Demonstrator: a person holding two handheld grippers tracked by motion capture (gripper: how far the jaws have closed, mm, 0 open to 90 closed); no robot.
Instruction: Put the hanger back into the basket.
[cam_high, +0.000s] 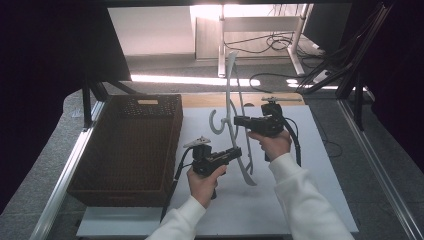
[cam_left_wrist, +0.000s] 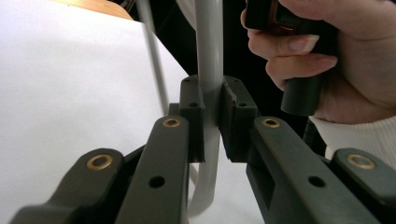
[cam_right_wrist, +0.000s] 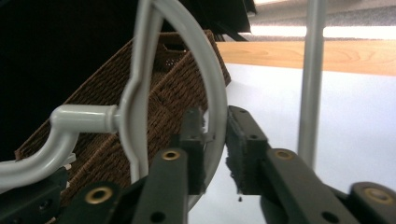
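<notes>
Wicker basket (cam_high: 127, 150) flanks hanger (cam_high: 231, 90); right side open

High view: strong light enters from the top centre of the frame, where the floor (cam_high: 210, 80) beyond the table is blown out to a white streak. Upper left and upper right corners fall to near black. The white table top (cam_high: 280, 200) is evenly lit, with soft shadows. Overall slightly soft.

Left gripper view: white surface at left overexposed; near foreground blurred; background dark.

Right gripper view: glare band at upper right; upper left black; basket (cam_right_wrist: 177, 88) weave reasonably sharp.
</notes>
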